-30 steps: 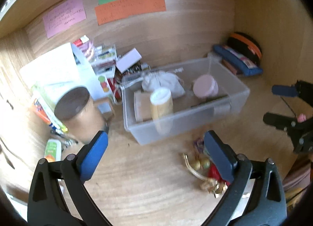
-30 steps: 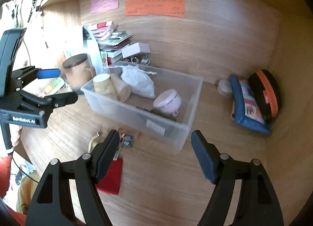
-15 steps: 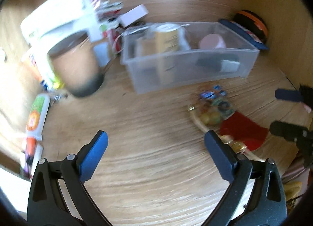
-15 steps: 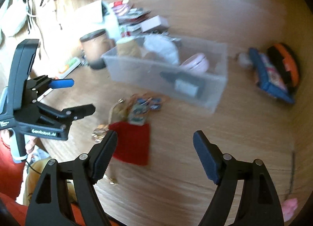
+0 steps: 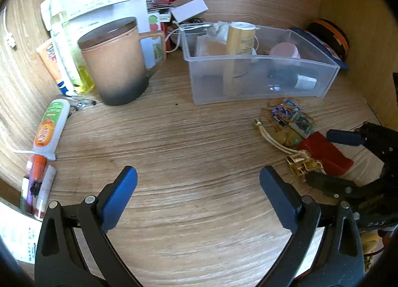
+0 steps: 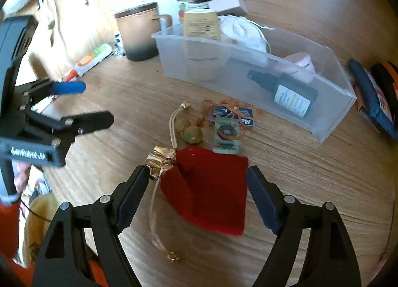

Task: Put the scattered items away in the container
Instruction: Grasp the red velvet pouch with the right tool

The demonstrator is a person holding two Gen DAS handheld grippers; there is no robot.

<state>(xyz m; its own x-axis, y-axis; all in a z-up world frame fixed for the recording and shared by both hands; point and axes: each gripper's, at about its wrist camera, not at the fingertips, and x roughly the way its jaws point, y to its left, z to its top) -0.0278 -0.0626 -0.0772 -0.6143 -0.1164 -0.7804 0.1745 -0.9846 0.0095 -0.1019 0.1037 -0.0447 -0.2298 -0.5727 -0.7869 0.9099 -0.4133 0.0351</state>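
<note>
A clear plastic bin [image 5: 261, 88] [image 6: 330, 103] stands on the wooden desk and holds a tan tube, a white pouch, a pink jar and a dark bottle. In front of it lie a red pouch [image 6: 211, 187] [image 5: 325, 152] with a gold cord, small packets tied with orange string [image 6: 231, 122] [image 5: 286, 113] and two yellowish beads [image 6: 191, 132]. My right gripper [image 6: 197, 187] is open, its fingers either side of the red pouch. My left gripper [image 5: 197, 187] is open and empty over bare desk, left of the pouch.
A brown lidded mug [image 5: 114, 60] stands left of the bin, with a glue tube [image 5: 49, 125], bottles and papers around it. Books and boxes are stacked behind. A blue and an orange-black case [image 6: 378, 98] lean at the right wall.
Both grippers have pulled back and dropped toward the desk. The right gripper has come down around the red pouch. The left gripper now looks at bare desk before the mug and bin.
</note>
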